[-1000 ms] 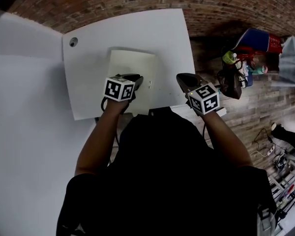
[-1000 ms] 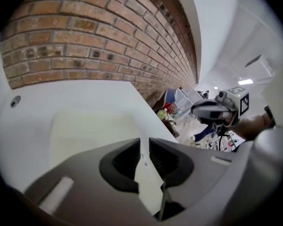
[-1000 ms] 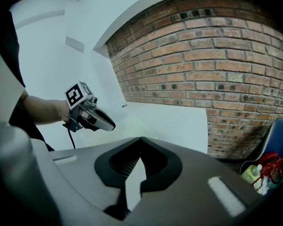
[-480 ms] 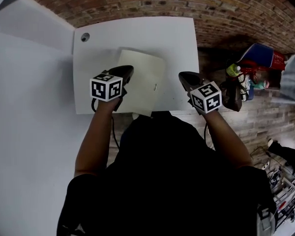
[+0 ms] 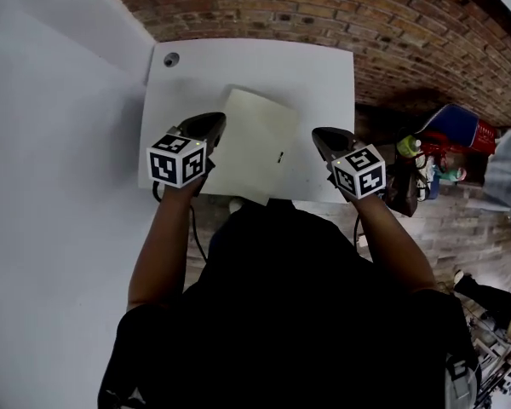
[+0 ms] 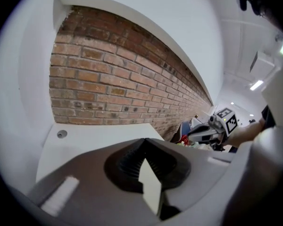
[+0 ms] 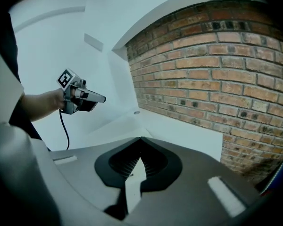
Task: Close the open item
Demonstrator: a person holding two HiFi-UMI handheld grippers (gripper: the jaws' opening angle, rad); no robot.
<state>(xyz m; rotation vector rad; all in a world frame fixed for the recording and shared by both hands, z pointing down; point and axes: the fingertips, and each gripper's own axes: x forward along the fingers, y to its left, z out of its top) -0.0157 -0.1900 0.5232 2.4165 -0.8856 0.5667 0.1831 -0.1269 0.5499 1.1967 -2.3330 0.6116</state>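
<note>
**Both jaws shut, flat cream case (image 5: pixel 255 147) on the white table (image 5: pixel 324 71) between them**

I hold my left gripper (image 5: pixel 216 121) out in front of me on a bare forearm, nose pointing away from my body toward the brick wall (image 5: pixel 324 7). Its marker cube (image 5: pixel 177 160) sits at the back, nearest me. In the head view its nose overlaps the left edge of the case. My right gripper (image 5: pixel 320 134) is held out the same way on the other side, its own marker cube (image 5: pixel 358 170) toward me and its nose just beside the case's right edge, over the table's right front part. The two grippers stand about level with each other, well apart, with the case between them.

In the left gripper view my left jaws are together, tips meeting in a point with nothing between them. They aim over the table toward the wall, and the right gripper shows off to the side. In the right gripper view those jaws are also together and empty, and the left gripper shows in my hand to the left, with a cable hanging from it.

The case lies flat on the table, turned a little askew, its near corner at the front edge close to my body. A small dark mark (image 5: pixel 280 156) sits toward its right side. A round hole (image 5: pixel 171 59) marks the table's far left corner. I cannot tell from the head view whether either gripper touches the case
</note>
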